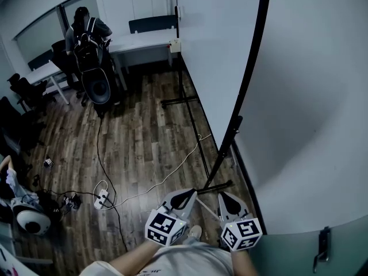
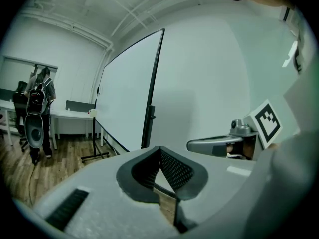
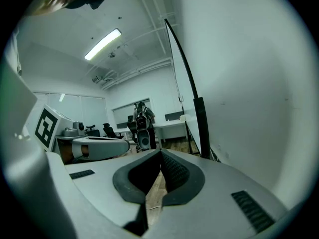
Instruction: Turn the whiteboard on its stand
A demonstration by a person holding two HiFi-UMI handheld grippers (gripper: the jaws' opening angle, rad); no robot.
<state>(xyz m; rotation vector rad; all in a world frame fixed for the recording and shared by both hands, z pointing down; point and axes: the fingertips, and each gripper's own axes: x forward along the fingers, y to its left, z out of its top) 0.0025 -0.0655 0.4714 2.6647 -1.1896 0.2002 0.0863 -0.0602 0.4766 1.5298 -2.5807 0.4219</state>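
The whiteboard (image 1: 213, 50) stands on a black wheeled stand (image 1: 202, 154), close to the right-hand wall and seen nearly edge-on, its black side frame (image 1: 250, 68) toward me. Both grippers hang low at the picture's bottom, a short way before the stand's near foot (image 1: 215, 187). The left gripper (image 1: 190, 193) is shut and holds nothing; the right gripper (image 1: 223, 195) beside it is shut and empty too. In the left gripper view the board (image 2: 127, 98) lies ahead past the closed tips (image 2: 159, 149). In the right gripper view its frame edge (image 3: 199, 123) rises just right of the closed tips (image 3: 160, 152).
A pale wall (image 1: 310, 96) runs close behind the board. A person with a backpack (image 1: 86, 30) stands by white tables (image 1: 144, 42) at the back, with a black speaker-like unit (image 1: 96, 88). Cables and a power strip (image 1: 102, 200) lie on the wooden floor; chairs (image 1: 23, 91) are at left.
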